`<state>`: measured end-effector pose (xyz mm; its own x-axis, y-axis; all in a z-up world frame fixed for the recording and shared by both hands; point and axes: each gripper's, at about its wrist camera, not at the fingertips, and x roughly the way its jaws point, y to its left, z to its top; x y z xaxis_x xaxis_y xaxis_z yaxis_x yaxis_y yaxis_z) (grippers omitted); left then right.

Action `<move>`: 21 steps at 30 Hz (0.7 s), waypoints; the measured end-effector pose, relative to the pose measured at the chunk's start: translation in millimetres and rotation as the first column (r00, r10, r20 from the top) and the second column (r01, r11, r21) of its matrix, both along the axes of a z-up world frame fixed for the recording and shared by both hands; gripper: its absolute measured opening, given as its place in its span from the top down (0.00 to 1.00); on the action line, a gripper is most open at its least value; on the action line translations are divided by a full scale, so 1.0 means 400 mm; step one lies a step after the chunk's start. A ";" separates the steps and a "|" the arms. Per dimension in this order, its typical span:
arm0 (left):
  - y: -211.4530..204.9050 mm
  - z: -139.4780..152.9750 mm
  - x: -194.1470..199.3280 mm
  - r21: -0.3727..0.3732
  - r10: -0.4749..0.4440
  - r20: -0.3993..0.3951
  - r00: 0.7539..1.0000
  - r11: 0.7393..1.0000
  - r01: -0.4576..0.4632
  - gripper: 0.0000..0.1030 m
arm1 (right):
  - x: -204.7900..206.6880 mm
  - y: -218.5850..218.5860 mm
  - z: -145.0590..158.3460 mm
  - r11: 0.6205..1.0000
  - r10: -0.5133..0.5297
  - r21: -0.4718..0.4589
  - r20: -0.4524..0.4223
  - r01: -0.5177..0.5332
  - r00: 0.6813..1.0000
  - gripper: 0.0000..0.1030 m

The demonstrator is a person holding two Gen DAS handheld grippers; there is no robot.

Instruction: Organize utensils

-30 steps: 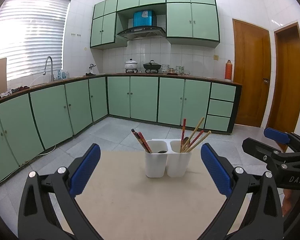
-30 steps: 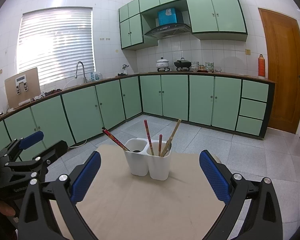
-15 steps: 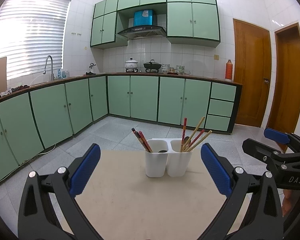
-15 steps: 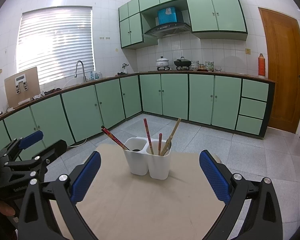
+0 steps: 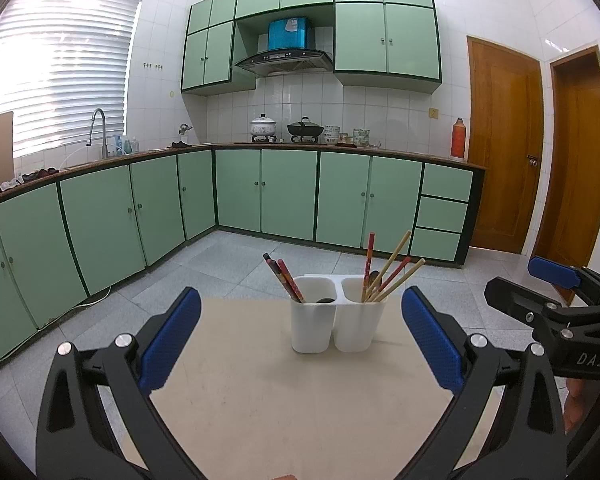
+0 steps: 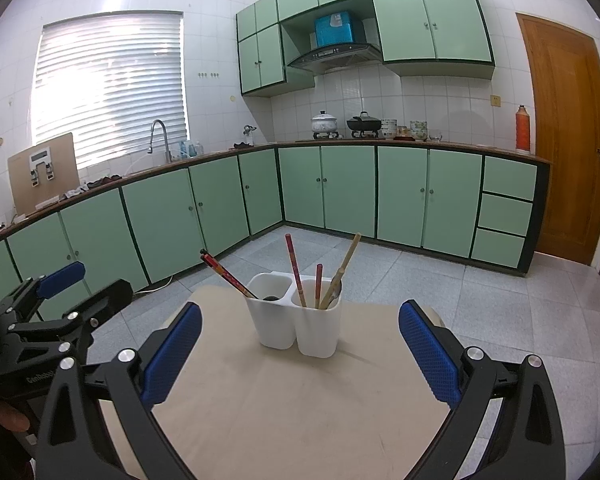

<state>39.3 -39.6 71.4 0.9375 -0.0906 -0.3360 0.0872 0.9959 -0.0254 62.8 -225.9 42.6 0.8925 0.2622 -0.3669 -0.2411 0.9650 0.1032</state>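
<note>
Both looking forward, side by side, near the white two-compartment plastic utensil holder (image 5: 336,322) (image 6: 296,322); sharing it.

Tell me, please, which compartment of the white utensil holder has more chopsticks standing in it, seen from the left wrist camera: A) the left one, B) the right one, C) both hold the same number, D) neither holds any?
B: the right compartment bristles with several red and bamboo chopsticks, while the left compartment shows only a leaning red pair.
</note>
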 end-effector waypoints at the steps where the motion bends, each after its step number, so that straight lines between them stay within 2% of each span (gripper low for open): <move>1: 0.000 0.000 0.000 0.000 0.000 0.001 1.000 1.000 0.000 0.05 | 0.000 0.000 0.000 1.000 0.000 -0.001 0.000 0.000 1.000 0.06; 21: 0.001 -0.012 0.011 0.001 0.000 -0.010 1.000 1.000 0.000 0.05 | 0.014 0.001 -0.019 1.000 -0.004 -0.007 -0.016 0.004 1.000 0.06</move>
<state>43.7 -39.4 66.5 0.9340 -0.0902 -0.3458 0.0869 0.9959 -0.0250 68.3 -225.6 34.8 0.8873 0.2565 -0.3832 -0.2360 0.9665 0.1005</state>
